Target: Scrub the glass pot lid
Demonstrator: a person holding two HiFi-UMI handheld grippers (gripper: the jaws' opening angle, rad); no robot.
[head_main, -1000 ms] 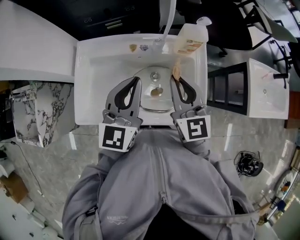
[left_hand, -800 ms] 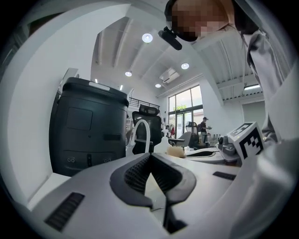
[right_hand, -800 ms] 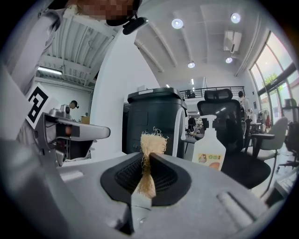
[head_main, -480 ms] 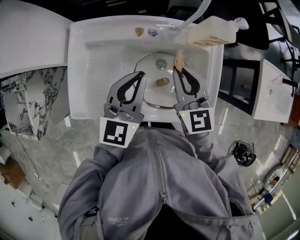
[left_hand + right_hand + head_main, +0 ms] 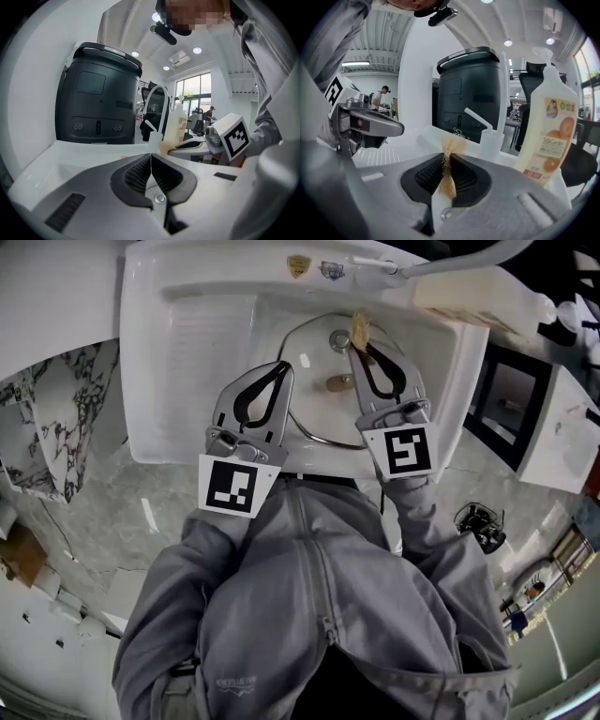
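The glass pot lid lies in the white sink basin, its metal rim showing and its tan knob between the two grippers. My left gripper is shut and empty, over the lid's left side. In the left gripper view its jaws meet with nothing between them. My right gripper is shut on a tan scrub pad near the drain. The pad sticks up from the right gripper in its own view. Whether either gripper touches the lid cannot be told.
A faucet reaches over the basin from the back right, with a soap bottle beside it. The bottle stands close on the right of the right gripper. A dark appliance stands behind the sink. Marble floor lies in front of the sink.
Both grippers have sunk and reached farther forward over the lid in the basin. The right one still holds the scrub pad; the left stays shut.
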